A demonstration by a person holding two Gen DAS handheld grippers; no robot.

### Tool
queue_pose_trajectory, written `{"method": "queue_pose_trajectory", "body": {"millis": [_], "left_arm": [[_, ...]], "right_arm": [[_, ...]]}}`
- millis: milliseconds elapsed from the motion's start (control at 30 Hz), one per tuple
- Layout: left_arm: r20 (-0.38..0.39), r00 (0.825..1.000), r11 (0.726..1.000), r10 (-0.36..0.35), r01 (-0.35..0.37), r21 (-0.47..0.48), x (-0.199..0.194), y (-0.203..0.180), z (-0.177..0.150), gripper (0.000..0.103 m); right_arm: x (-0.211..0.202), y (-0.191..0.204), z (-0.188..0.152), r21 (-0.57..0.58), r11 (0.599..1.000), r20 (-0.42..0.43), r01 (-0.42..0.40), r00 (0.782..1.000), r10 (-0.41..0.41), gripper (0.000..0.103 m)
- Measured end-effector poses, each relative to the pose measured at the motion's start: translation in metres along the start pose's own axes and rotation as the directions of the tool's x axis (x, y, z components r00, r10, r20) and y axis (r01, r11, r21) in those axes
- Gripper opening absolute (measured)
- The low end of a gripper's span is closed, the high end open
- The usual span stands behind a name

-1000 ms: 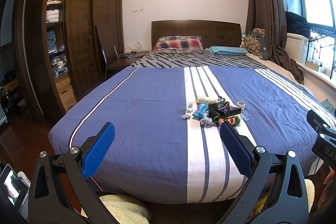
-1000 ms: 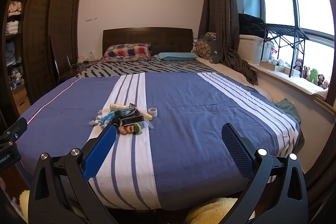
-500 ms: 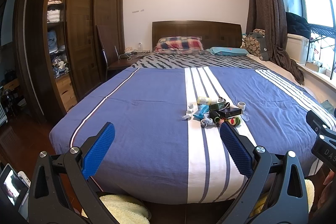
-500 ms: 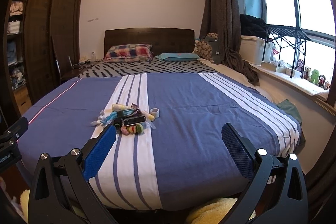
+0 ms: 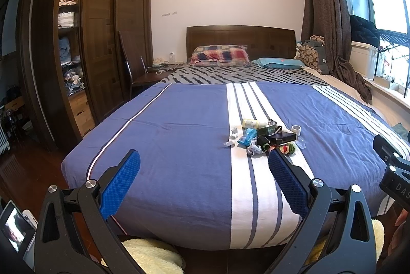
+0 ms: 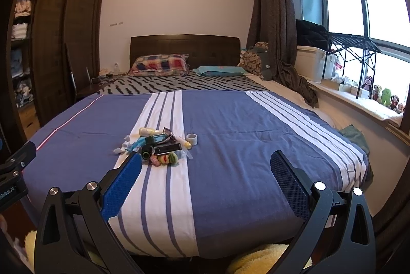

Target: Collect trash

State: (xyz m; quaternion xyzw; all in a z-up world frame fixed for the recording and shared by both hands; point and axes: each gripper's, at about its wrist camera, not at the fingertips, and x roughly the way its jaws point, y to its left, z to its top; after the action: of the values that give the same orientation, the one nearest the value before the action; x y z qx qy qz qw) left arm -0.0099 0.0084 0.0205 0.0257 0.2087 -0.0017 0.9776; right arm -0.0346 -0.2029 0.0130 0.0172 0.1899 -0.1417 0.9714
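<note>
A small heap of trash (image 5: 266,136) lies on the white stripe of the blue bedspread (image 5: 179,145); it also shows in the right wrist view (image 6: 159,145). It holds a pale bottle (image 5: 250,123), a blue wrapper (image 5: 246,139), a black box (image 5: 283,137), a tape roll (image 5: 296,130), crumpled white scraps (image 5: 232,138) and small coloured balls (image 6: 165,159). My left gripper (image 5: 203,184) is open and empty, near the foot of the bed, short of the heap. My right gripper (image 6: 205,186) is open and empty, the heap beyond its left finger.
A dark wardrobe (image 5: 77,56) and a chair (image 5: 138,74) stand left of the bed. Pillows (image 5: 220,56) lie at the headboard. A curtain (image 6: 274,30), a white bin (image 6: 311,63) and a windowsill with toys (image 6: 381,97) are on the right. Fluffy yellow slippers (image 5: 151,256) lie below.
Both grippers have drifted slightly; in the right wrist view the heap has shifted a little to the right. Both stay open and empty.
</note>
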Motion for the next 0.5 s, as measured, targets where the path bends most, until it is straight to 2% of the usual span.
{"method": "queue_pose_trajectory", "body": {"millis": [500], "left_arm": [[-0.006, 1.0, 1.0, 0.004, -0.004, -0.003, 0.0026, 0.0045, 0.0012, 0.095]], "right_arm": [[0.0044, 0.0029, -0.0008, -0.005, 1.0, -0.008, -0.005, 1.0, 0.005, 0.1]]}}
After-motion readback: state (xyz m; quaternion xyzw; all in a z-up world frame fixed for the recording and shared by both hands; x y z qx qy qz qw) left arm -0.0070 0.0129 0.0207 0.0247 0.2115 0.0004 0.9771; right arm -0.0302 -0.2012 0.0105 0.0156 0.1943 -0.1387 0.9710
